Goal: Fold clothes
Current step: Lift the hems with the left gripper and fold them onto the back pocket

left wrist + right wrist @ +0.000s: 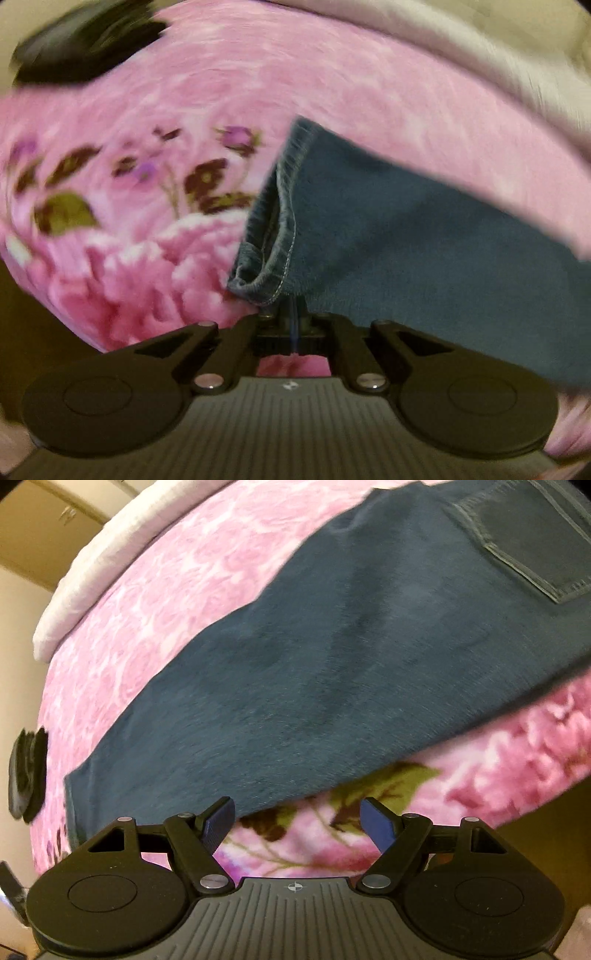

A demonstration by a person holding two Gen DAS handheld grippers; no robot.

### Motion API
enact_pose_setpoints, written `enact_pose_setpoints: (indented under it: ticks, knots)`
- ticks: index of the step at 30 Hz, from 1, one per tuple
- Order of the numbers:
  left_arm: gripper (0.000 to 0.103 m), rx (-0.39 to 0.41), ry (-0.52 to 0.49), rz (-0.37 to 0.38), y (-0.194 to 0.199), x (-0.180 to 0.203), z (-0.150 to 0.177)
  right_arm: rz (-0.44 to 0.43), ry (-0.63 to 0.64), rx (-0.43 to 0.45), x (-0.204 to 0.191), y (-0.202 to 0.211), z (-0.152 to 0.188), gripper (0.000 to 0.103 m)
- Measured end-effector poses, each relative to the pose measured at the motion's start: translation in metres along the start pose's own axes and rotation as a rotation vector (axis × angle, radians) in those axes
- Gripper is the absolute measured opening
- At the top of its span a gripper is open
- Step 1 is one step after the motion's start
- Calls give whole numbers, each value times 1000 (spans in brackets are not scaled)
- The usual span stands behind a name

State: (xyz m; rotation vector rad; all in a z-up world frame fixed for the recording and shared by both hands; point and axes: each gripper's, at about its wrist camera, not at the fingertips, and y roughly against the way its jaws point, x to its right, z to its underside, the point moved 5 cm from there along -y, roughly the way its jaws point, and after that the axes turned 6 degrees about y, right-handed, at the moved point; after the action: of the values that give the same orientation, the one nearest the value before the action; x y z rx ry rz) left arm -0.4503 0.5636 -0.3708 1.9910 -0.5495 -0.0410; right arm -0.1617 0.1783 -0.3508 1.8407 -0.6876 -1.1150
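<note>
Jeans (314,657) lie across the pink flowered blanket (177,590), filling mid-frame; left tongs (284,314) pinched tight on the hem at lower centre, right tongs (297,823) spread wide, holding nothing, beside the leg edge.

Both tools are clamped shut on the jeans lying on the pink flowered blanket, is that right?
Not quite. Only the left tool is shut on the jeans, at the leg hem. The right wrist view shows the right tool open, holding nothing. The jeans do lie on the pink flowered blanket.
</note>
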Motion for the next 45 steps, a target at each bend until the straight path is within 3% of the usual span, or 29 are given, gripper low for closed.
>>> enact_pose_setpoints:
  ticks: [5,9,12,16,19,23,32,34,35,36,45]
  knots:
    - [7,25,43,29,29,7,2,48,0,35,7,10,-3,78]
    - [8,-85,102,59,15,6,22,44,-45,47,9,12,-4,78]
    - [8,-118,214,97,10,-2,26,40,-43,41,7,12,-2,78]
    - [25,-68,404,176,14,-20,22,40,-42,27,6,9,1,78]
    - [26,-69,564,236,5,-35,21,38,-58,15,7,7,4,78]
    - [27,-60,682,278,-11,-46,25,32,-58,4,6,4,6,78]
    - [34,47,853,403,-22,-53,30,35,-49,0,11,-1,7,78]
    - [28,63,779,384,-20,-45,27,33,-52,4,14,-1,7,78]
    - [14,86,709,371,-14,-31,24,31,-54,8,16,-1,7,78]
    - [10,110,640,357,-7,-17,22,30,-56,10,19,-1,7,78]
    - [5,309,12,226,54,110,-2,36,-36,68,55,25,-15,78]
